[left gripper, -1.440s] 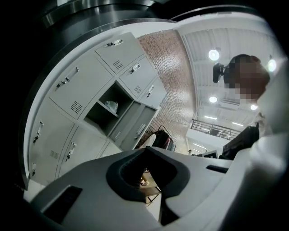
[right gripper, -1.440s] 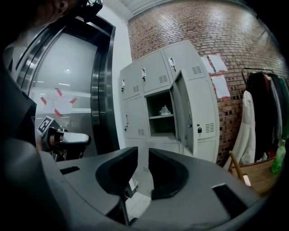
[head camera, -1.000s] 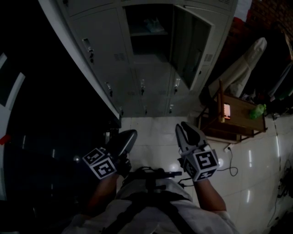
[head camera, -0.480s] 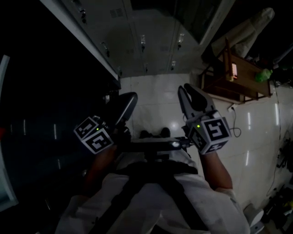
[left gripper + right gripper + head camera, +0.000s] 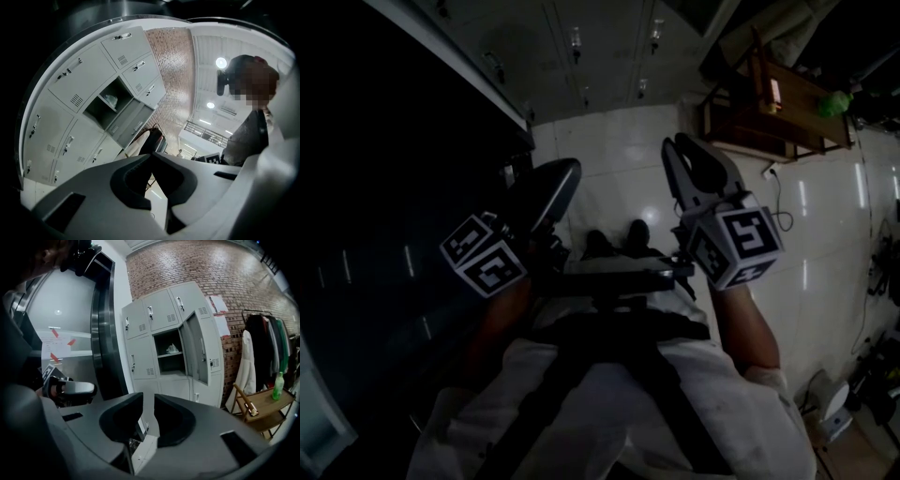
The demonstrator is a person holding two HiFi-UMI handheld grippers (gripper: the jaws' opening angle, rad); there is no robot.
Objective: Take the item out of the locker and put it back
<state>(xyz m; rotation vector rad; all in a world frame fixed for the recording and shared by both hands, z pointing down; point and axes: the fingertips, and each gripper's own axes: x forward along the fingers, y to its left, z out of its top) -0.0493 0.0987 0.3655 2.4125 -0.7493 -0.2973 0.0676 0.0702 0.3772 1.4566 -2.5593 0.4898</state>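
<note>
Grey metal lockers point(image 5: 161, 310) stand against a brick wall point(image 5: 220, 268) at the middle of the right gripper view. One compartment has its door point(image 5: 197, 348) swung open. The item point(image 5: 172, 348), a pale crumpled bundle, lies on the shelf inside, well apart from both our grippers. Our left gripper point(image 5: 151, 154) has its jaws pressed together with nothing between them. Our right gripper point(image 5: 149, 397) shows a narrow gap between its jaws, also empty. In the head view both hang above the white tiled floor point(image 5: 619, 150).
</note>
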